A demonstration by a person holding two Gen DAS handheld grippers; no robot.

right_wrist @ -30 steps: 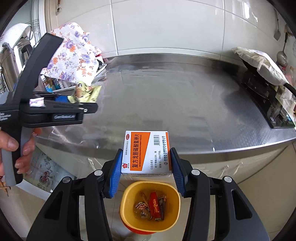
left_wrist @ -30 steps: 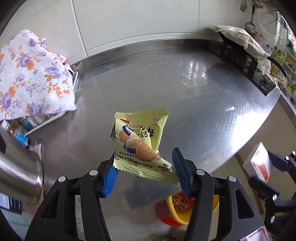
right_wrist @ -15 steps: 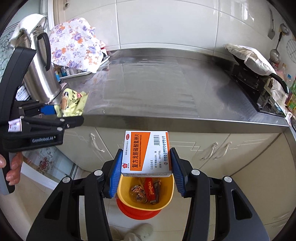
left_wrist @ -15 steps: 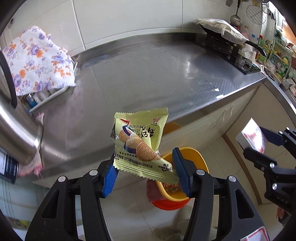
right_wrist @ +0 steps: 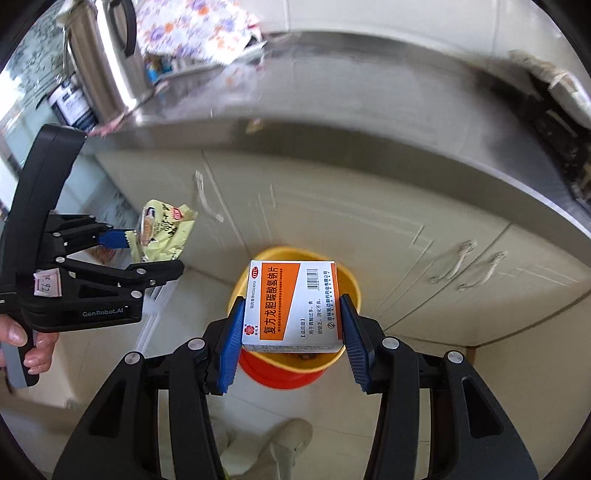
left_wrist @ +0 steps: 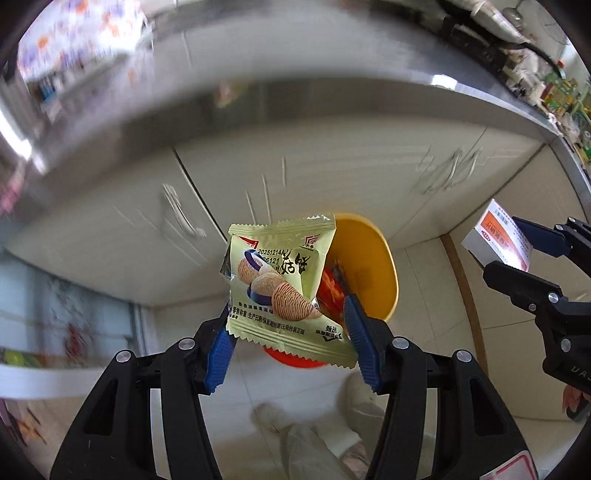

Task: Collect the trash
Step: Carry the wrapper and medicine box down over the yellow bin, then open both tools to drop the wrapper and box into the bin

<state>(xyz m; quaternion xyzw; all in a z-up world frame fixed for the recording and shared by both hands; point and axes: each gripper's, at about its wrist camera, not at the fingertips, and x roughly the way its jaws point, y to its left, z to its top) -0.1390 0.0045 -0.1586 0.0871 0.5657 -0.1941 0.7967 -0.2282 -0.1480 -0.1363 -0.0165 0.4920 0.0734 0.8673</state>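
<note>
My left gripper (left_wrist: 286,341) is shut on a yellow-green snack wrapper (left_wrist: 280,284) and holds it in the air, in front of a yellow bin (left_wrist: 369,266) on the floor. My right gripper (right_wrist: 290,341) is shut on a white and orange medicine box (right_wrist: 291,302) and holds it right above the same yellow bin (right_wrist: 347,284), which has wrappers inside. The left gripper (right_wrist: 122,254) with the wrapper (right_wrist: 162,229) shows at the left of the right wrist view. The right gripper with the box (left_wrist: 498,240) shows at the right of the left wrist view.
A steel countertop (right_wrist: 369,96) runs above beige cabinet doors (right_wrist: 332,206). On it stand a steel kettle (right_wrist: 107,66), a floral cloth (right_wrist: 199,26) and a stove (right_wrist: 554,110) at the right. The bin sits on a red base (right_wrist: 288,373) on the tiled floor.
Both grippers have dropped from counter height down toward the floor bin, each still holding its item. The views now look at the cabinet fronts and the bin looks larger.
</note>
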